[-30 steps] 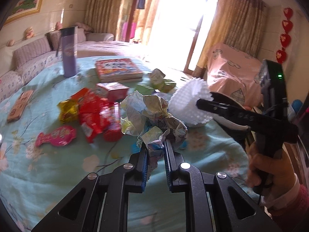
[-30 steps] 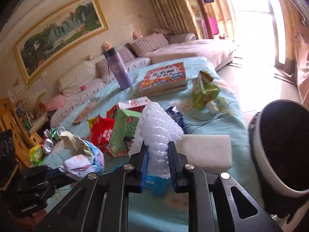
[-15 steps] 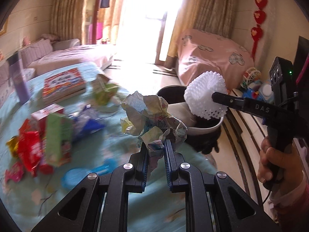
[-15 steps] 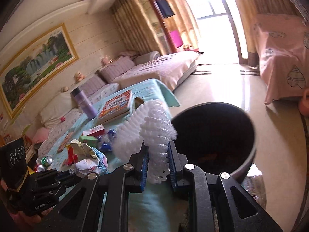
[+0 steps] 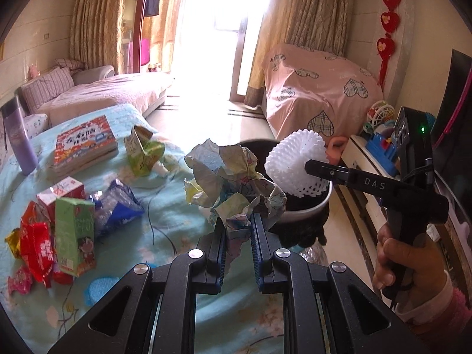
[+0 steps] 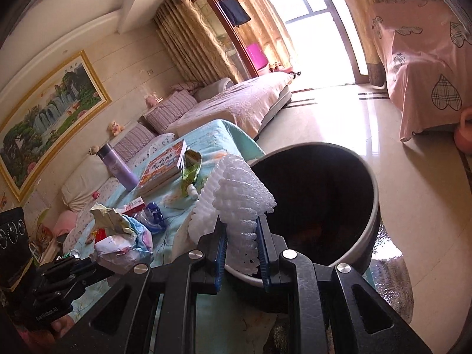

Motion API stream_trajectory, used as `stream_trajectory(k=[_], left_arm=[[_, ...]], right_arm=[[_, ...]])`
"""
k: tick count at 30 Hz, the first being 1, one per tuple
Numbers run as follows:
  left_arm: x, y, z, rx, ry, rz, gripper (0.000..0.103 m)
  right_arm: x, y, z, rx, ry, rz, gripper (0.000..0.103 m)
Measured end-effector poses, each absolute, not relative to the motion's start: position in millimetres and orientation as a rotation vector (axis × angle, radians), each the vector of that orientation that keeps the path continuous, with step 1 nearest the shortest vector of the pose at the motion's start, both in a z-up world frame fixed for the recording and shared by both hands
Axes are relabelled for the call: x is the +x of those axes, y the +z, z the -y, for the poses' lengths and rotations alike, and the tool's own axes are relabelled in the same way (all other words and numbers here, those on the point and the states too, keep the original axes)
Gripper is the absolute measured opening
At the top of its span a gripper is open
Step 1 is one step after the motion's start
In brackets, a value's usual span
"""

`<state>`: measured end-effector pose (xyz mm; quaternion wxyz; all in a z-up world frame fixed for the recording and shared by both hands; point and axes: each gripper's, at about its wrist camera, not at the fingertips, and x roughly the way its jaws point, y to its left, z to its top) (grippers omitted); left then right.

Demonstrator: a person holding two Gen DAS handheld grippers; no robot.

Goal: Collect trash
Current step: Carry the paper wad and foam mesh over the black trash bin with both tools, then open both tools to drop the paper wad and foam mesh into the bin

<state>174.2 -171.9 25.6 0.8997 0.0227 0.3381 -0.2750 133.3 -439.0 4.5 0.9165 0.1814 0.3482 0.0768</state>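
Note:
My left gripper point(image 5: 239, 230) is shut on a crumpled paper wad point(image 5: 233, 183), held above the table's right end near the dark trash bin point(image 5: 306, 206). My right gripper point(image 6: 240, 236) is shut on a white foam fruit net point(image 6: 239, 197) and holds it over the near rim of the bin point(image 6: 371, 215). In the left wrist view the foam net point(image 5: 295, 159) sits over the bin's opening, and the right gripper's finger point(image 5: 327, 174) shows beside it. In the right wrist view the paper wad point(image 6: 121, 236) is at lower left.
On the light blue tablecloth point(image 5: 165, 206) lie a green carton point(image 5: 75, 236), red wrappers point(image 5: 35, 247), a blue plastic bag point(image 5: 118, 206), a crushed green pack point(image 5: 141, 150), a book point(image 5: 84, 144) and a purple bottle point(image 5: 19, 138). A pink-covered piece of furniture point(image 5: 318, 94) stands beyond the bin.
Both grippers swung right from above the table toward the bin, each still holding its trash. The foam net now sits over the bin's opening and the paper wad has come near the bin's edge.

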Motion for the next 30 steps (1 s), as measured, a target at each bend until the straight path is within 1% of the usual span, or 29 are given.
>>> stream_trajectory(k=[6,10,12,18,20,23,25,26,27,30], left_arm=[[186,32,187,0.043,-0.596,-0.704,0.014],[202,38,213,0.067,-0.631,-0.702,0.015],[212,39,228,0.085,-0.644,-0.708,0.015],[251,23,265,0.103,-0.674,-0.787,0.017],[262,16,273,0.113,-0.673,-0.813,0.020],[276,7,284,0.134,-0.659,-0.842,0.029],[281,5,285,0.132,-0.652,-0.850,0.045],[282,5,284,0.127,-0.647,-0.844,0.047],[280,7,284,0.125,-0.645,-0.840,0.049],[276,13,278,0.116,-0.637,-0.828,0.051]], right_arm=[[140,10,456,0.358,0.104,-0.708,0.019],[145,12,469,0.327,0.081,-0.726,0.020],[150,13,475,0.314,0.081,-0.747,0.022],[158,12,487,0.275,0.068,-0.793,0.023],[162,9,490,0.268,0.072,-0.808,0.024],[167,3,492,0.253,0.068,-0.831,0.028],[171,-2,495,0.259,0.068,-0.845,0.039],[173,-4,497,0.264,0.069,-0.850,0.049],[174,-6,498,0.267,0.071,-0.852,0.054],[176,-9,498,0.278,0.072,-0.856,0.057]])
